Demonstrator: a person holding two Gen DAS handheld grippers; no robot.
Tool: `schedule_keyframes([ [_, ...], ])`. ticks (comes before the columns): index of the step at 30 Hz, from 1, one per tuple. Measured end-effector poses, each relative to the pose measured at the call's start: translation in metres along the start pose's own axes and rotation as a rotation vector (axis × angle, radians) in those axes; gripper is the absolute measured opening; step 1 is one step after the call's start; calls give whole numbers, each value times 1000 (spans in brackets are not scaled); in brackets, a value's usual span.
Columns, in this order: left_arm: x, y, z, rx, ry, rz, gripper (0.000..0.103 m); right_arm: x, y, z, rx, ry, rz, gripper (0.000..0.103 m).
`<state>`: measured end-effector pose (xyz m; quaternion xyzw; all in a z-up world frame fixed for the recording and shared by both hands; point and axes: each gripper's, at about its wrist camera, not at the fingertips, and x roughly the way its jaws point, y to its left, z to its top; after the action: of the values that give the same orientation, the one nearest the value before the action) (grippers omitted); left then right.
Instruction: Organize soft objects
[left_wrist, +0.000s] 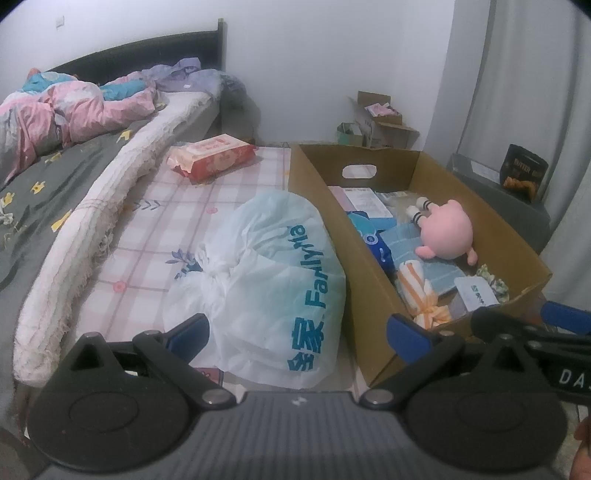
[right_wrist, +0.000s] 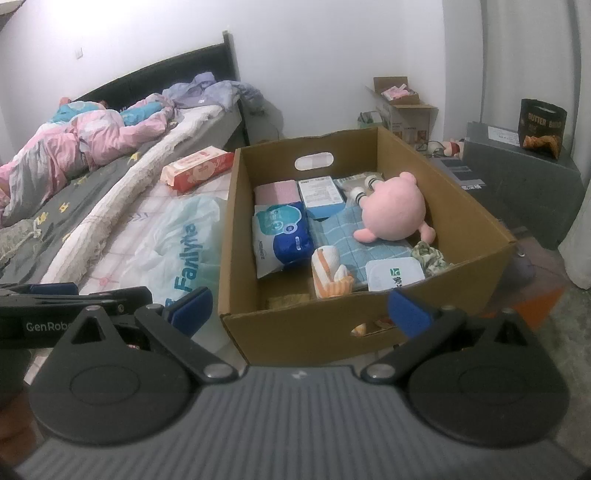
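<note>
A brown cardboard box (right_wrist: 306, 325) (left_wrist: 310, 177) stands on the checked mattress. Inside it lie a pink plush toy (right_wrist: 393, 214) (left_wrist: 448, 229), a blue towel (right_wrist: 354, 236), a blue-and-white tissue pack (right_wrist: 282, 236), an orange-striped cloth (right_wrist: 328, 273) and a white lidded tub (right_wrist: 395, 275). A white knotted plastic bag (left_wrist: 273, 280) (right_wrist: 181, 240) rests left of the box. My left gripper (left_wrist: 297, 332) is open over the bag's near end. My right gripper (right_wrist: 299, 308) is open at the box's near wall. Neither holds anything.
A red wipes pack (left_wrist: 212, 155) (right_wrist: 199, 166) lies at the far end of the mattress. The bed (left_wrist: 55, 177) with a pink quilt (right_wrist: 85, 140) runs along the left. Small cartons (right_wrist: 402, 107) stand by the wall; a grey cabinet (right_wrist: 517, 173) with a black snack bag (right_wrist: 543, 125) is on the right.
</note>
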<state>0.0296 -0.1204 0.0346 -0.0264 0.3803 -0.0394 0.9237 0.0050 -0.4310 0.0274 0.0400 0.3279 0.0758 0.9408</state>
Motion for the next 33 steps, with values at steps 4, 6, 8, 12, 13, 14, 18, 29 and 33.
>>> schedule_keyframes([
  [4,1,0,0,0,4,0,102,1,-1,0,1,3,2,102],
  [6,1,0,0,-1,5,0,102,2,-2,0,2,6,5,102],
  [8,1,0,0,0,4,0,102,3,-3,0,1,6,4,102],
  [12,2,0,0,-1,6,1,102,3,-2,0,2,8,4,102],
  [13,2,0,0,0,5,0,102,3,-2,0,3,8,4,102],
  [14,2,0,1,0,5,1,102,3,-2,0,3,7,5,102],
  [18,2,1,1,0,5,0,102,3,-3,0,3,9,5,102],
  [29,8,-1,-2,-1,24,-6,102,7,-5,-3,-5,16,-3,102],
  [33,11,-3,-1,-1,41,-13,102,7,-8,-2,-7,24,-13,102],
])
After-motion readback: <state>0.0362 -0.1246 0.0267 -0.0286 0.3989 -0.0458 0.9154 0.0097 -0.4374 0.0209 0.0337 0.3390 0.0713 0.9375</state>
